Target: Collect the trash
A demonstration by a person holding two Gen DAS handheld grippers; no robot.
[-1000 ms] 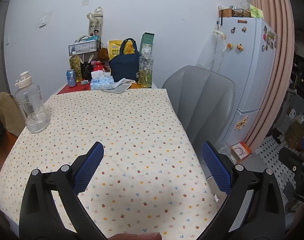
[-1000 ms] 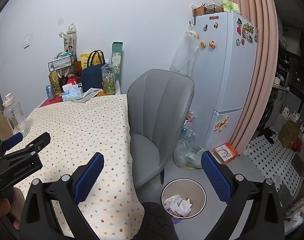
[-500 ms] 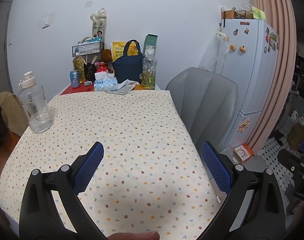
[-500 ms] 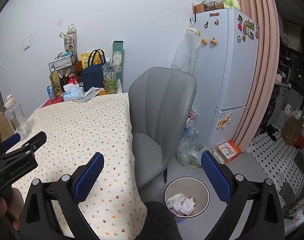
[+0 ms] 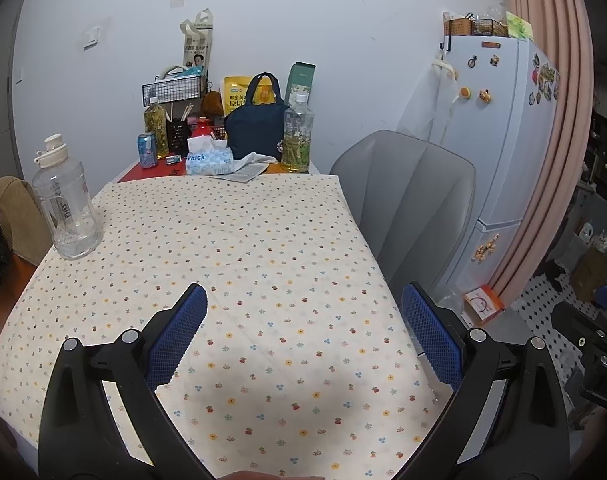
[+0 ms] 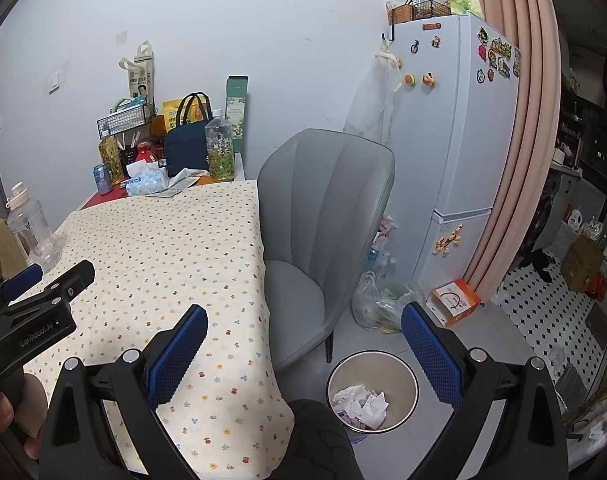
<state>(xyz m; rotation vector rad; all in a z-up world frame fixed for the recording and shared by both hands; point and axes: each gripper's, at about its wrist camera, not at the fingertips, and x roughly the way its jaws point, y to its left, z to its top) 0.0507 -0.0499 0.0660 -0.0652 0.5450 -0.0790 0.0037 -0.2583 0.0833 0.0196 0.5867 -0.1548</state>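
Two hand-held grippers are hovering over the near end of a desk (image 5: 263, 240) covered in a flowered cloth, both with jaws spread wide and holding nothing. The left hand-held gripper (image 5: 303, 332) is facing down the length of the desk toward the clutter at the far end: a tissue box (image 5: 209, 160), a crumpled paper (image 5: 247, 168) just right of it, a drink can (image 5: 146, 150) and a tea bottle (image 5: 298, 136). The right hand-held gripper (image 6: 303, 340) is hanging over the desk's right edge, with the bin (image 6: 371, 390) on the floor directly below and slightly right, already holding crumpled tissues (image 6: 359, 400). No loose trash is lying on the near cloth; any remaining candidate appears to be the crumpled paper at the far end, straight ahead of the left gripper. The right gripper is the nearer one to the bin, beside the grey chair (image 6: 327, 216).
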